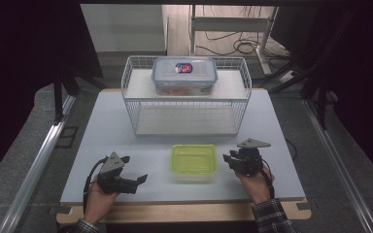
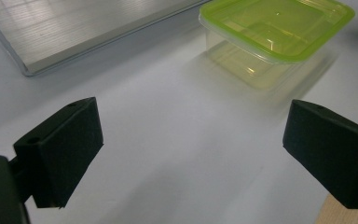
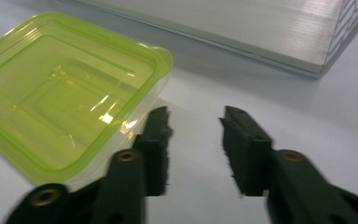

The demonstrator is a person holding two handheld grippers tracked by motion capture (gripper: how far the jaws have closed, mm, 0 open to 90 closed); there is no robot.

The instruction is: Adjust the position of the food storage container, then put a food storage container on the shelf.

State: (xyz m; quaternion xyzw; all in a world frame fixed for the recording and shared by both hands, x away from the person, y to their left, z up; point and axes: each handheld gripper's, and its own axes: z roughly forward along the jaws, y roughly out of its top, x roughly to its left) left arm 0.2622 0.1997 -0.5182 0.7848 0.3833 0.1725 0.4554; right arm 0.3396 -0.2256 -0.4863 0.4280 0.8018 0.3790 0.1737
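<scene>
A clear container with a lime-green lid point(image 1: 193, 162) point(image 2: 275, 32) point(image 3: 60, 93) sits on the white table point(image 1: 102, 126) near its front edge, between the two grippers. My left gripper point(image 1: 135, 170) point(image 2: 193, 144) rests to its left, jaws wide apart and pointing toward it with bare table between them. My right gripper point(image 1: 233, 160) point(image 3: 193, 126) stands just off the container's right side. Its jaws are partly apart with nothing between them, and the left finger point(image 3: 156, 140) is close to the container's corner.
A white wire rack point(image 1: 126, 77) stands at the middle back of the table, its metal base plate point(image 2: 74, 28) point(image 3: 242, 28) just beyond the green container. On its upper shelf sits a clear box with a blue-rimmed lid point(image 1: 184, 75). Dark curtains flank the table.
</scene>
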